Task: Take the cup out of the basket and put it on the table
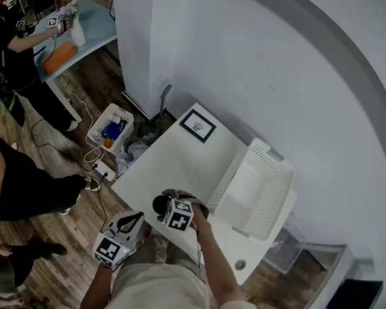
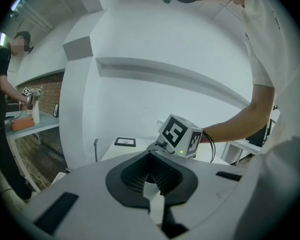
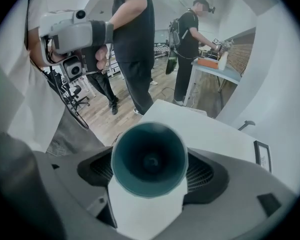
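Left gripper (image 2: 151,173): off the table's near edge, jaw tips together, nothing between them.
Right gripper (image 1: 168,201): over the near part of the table, jaws wide and clamped on the cup.
Cup (image 3: 149,161): white outside, teal inside, mouth turned toward the gripper's camera; the teal bottom shows plainly. It is out of the basket and well apart from it. I cannot tell whether it touches the tabletop.
Table (image 1: 174,159): white, set against a white wall.
Basket (image 1: 270,156): white, perforated walls, on the table's right part; only its white floor shows inside.
Frame (image 1: 197,125): flat on the table's far corner.
Floor bin (image 1: 100,124): white, left of the table; holds a blue thing (image 1: 112,131) and something orange.
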